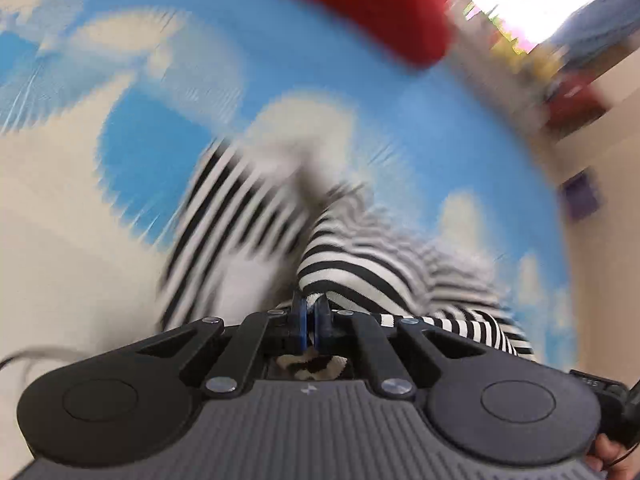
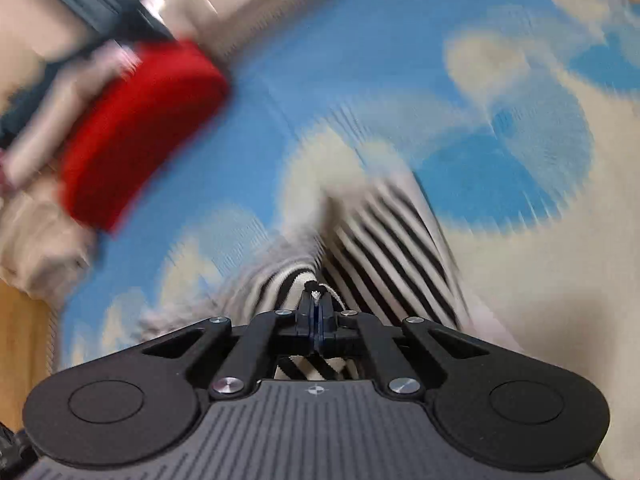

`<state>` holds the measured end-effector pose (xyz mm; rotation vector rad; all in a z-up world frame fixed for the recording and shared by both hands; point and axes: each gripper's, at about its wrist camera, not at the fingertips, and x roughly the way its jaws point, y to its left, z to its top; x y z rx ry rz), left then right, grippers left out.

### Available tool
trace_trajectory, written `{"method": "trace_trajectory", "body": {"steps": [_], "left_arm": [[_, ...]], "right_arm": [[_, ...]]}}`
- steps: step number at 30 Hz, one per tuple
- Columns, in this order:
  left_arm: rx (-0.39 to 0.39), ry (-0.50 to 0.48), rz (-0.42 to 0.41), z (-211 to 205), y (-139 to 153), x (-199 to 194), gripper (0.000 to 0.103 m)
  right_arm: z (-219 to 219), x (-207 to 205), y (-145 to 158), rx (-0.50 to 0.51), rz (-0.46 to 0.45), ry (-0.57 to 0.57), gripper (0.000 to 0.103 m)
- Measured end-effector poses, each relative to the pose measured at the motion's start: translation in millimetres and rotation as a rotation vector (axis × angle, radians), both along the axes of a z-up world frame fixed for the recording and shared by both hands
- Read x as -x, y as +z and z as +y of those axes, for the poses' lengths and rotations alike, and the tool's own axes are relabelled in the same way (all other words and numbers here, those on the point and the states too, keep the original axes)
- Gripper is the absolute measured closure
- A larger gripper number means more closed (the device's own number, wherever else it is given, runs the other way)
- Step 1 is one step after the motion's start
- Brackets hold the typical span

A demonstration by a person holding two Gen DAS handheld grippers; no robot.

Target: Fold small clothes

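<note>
**Striped garment pinched at both ends, lifted over the cloud mat**

Left tool (image 1: 311,316): jaws closed tight on the hem of the black-and-white striped garment (image 1: 344,264), with fabric bunched behind the blue pads (image 1: 301,320). The cloth drapes forward and hangs down over the blue cloud-print mat (image 1: 280,64). Motion blur is heavy in both views, so fine creases cannot be judged.

Red cushion (image 1: 352,4): lies further back on the mat, apart from the garment.

Right tool (image 2: 316,312): jaws likewise closed, gripping another edge of the same striped garment (image 2: 384,240); a short loose thread (image 2: 334,294) shows at the pinch. The red cushion (image 2: 140,128) sits to the left in this view, well clear.

Assessment: the step in hand appears to be spreading or flicking the garment flat before a fold. To do it well, both tools should hold firmly, keep level with each other and draw the edge taut so the stripes run straight. The cloth should be laid on open mat, clear of the cushion. Release should come only once the fabric rests flat.
</note>
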<state>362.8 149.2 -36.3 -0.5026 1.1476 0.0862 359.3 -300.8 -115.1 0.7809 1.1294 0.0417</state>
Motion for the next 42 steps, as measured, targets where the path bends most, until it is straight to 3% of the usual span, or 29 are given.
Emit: {"method": "trace_trajectory", "body": {"steps": [2,4,6,7,9,10,13,16,17,18,19,20,21,24,26,28,30,33,35,38,39,42], "left_arm": [[0.015,0.000,0.119,2.4,-24.2,1.0,0.099],[0.002,-0.034,0.166,-0.7,-35.4,0.4,0.094],[-0.039,-0.071,0.155,-5.7,-32.2,-2.9,0.077],[-0.059,-0.070,0.132,-6.0,-27.7,-3.7,0.067],[-0.088,-0.048,0.080,-3.6,-19.1,-3.4,0.065],[-0.091,-0.044,0.062,-3.1,-17.0,-3.3,0.065],[-0.068,-0.030,0.050,-5.1,-18.2,-2.3,0.065],[-0.097,-0.032,0.064,-8.3,-24.0,-2.2,0.067],[-0.105,-0.036,0.065,-10.0,-23.9,-0.3,0.074],[-0.102,-0.041,0.065,-10.1,-25.7,-1.1,0.079],[-0.095,-0.047,0.062,-9.8,-25.5,-1.2,0.089],[-0.087,-0.057,0.055,-9.3,-23.6,-0.7,0.099],[-0.083,-0.074,0.043,-10.9,-21.6,-0.4,0.101],[-0.030,-0.098,-0.027,-12.9,-8.8,1.9,0.102],[0.050,-0.093,-0.066,-9.7,-0.8,2.9,0.102],[0.034,-0.095,-0.064,-7.9,1.4,2.7,0.102],[-0.117,-0.125,0.017,-11.9,-10.3,0.4,0.101],[-0.145,-0.113,0.112,-11.0,-33.1,0.1,0.101],[-0.159,-0.130,0.123,-14.5,-33.1,-2.1,0.094],[-0.168,-0.118,0.069,-14.7,-19.0,-5.6,0.075],[-0.161,-0.109,0.033,-13.6,-12.3,-4.9,0.074],[-0.158,-0.121,-0.060,-15.5,3.6,-5.7,0.073]], "right_arm": [[0.6,1.4,-26.7,-0.014,0.123,-0.001,0.102],[6.0,-1.0,-33.1,0.030,0.142,0.027,0.100],[6.8,-4.9,-28.4,0.050,0.118,0.028,0.094],[6.5,-6.5,-24.4,0.051,0.098,0.027,0.084],[7.3,-8.3,-18.7,0.071,0.069,0.022,0.065],[7.0,-4.7,-20.1,0.084,0.066,0.026,0.063],[9.9,-2.4,-24.9,0.077,0.077,0.044,0.063],[12.5,-4.2,-30.6,0.064,0.091,0.059,0.063],[13.9,-4.7,-31.4,0.069,0.094,0.064,0.063],[14.6,-4.9,-31.3,0.071,0.093,0.068,0.069],[15.0,-5.1,-30.4,0.066,0.086,0.073,0.083],[15.0,-5.2,-28.2,0.056,0.072,0.075,0.091],[14.8,-4.8,-24.9,0.048,0.054,0.064,0.098],[7.3,-2.7,-5.8,-0.007,-0.059,0.014,0.100],[-0.4,-1.2,8.2,-0.030,-0.137,-0.033,0.100],[-3.8,-1.3,15.0,0.023,-0.150,-0.045,0.100],[2.4,-5.0,7.0,0.138,-0.063,0.004,0.100],[12.5,-7.2,-27.1,0.087,0.110,0.073,0.100],[15.5,-8.6,-30.7,0.123,0.133,0.080,0.094],[11.5,-11.7,-17.9,0.153,0.094,0.050,0.077],[10.3,-12.2,-10.5,0.175,0.065,0.037,0.069],[4.3,-10.0,2.6,0.187,-0.027,0.007,0.067]]}}
